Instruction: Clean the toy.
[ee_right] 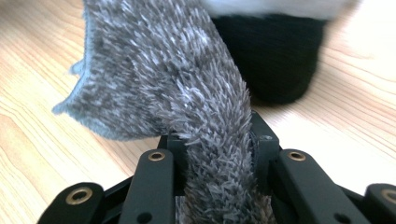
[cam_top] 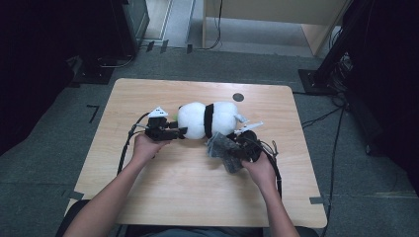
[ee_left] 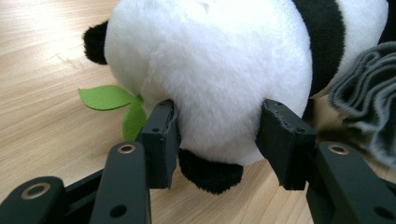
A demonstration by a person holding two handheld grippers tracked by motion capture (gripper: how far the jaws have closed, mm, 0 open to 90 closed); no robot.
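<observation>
I have both forearms coming in from the bottom of the high view, angled toward each other over the table. My left hand (cam_top: 144,146) grips the left gripper (cam_top: 182,131), which points right, roughly level; its 2 jaws press in on something soft between them. My right hand (cam_top: 261,168) holds the right gripper (cam_top: 233,148), which points left and away from me, its 2 jaws pinched tight on a fold of material.

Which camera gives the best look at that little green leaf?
The left gripper view: the green leaf lies close up on the table beside the panda toy. In the high view it is a tiny green speck.
</observation>
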